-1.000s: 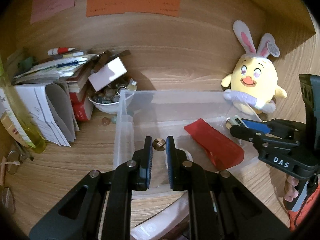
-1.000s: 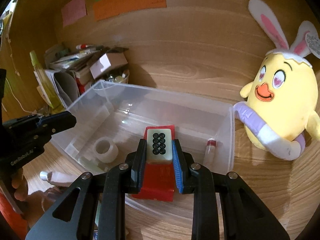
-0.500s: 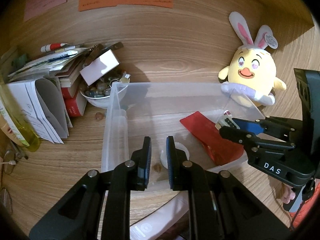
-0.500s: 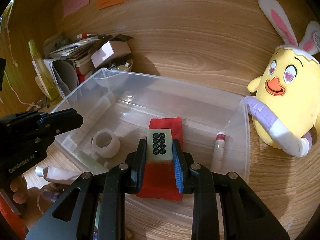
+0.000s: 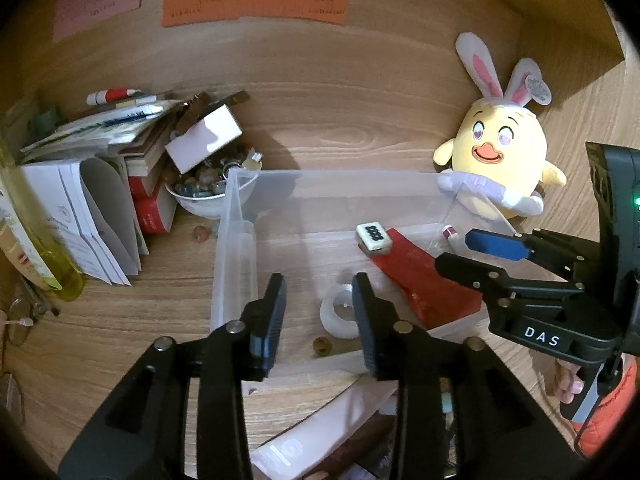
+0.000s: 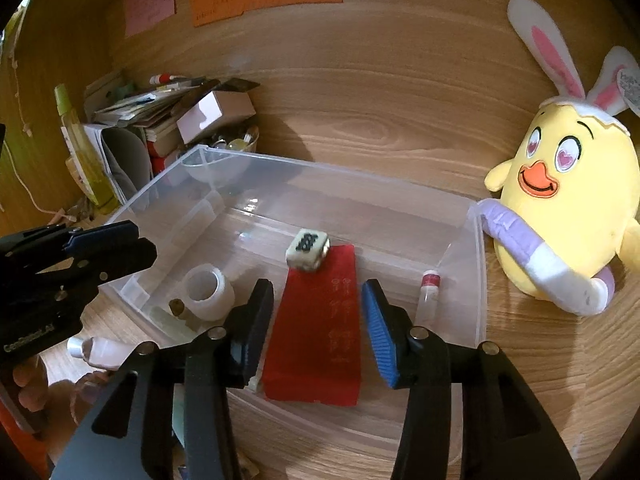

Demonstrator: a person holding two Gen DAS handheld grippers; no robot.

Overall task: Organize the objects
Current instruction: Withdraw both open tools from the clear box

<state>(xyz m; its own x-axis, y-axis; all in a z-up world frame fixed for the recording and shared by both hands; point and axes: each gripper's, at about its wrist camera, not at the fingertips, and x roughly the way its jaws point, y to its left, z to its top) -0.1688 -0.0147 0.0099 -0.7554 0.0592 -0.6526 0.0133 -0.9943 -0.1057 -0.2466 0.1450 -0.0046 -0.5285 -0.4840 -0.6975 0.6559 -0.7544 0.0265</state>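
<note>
A clear plastic bin (image 6: 476, 280) (image 5: 234, 264) stands on the wooden desk. In it lie a red packet (image 6: 320, 332) (image 5: 424, 276), a white tape roll (image 6: 208, 292) (image 5: 340, 312), a small tube (image 6: 428, 292) and a small brown piece (image 5: 321, 345). A white mahjong tile (image 6: 308, 249) (image 5: 374, 237) is at the packet's far end, tilted. My right gripper (image 6: 316, 328) is open and empty over the packet; it also shows in the left wrist view (image 5: 464, 252). My left gripper (image 5: 318, 320) is open and empty over the bin's near left part.
A yellow chick plush with rabbit ears (image 6: 568, 208) (image 5: 500, 160) leans at the bin's right. A bowl of beads (image 5: 208, 188), a small box (image 5: 204, 140), books and papers (image 5: 92, 200) crowd the left. A pink tube (image 6: 100, 350) lies in front of the bin.
My right gripper opened and the mahjong tile dropped out onto the far end of the red packet. My left gripper opened too; the brown piece it dropped earlier lies in the bin.
</note>
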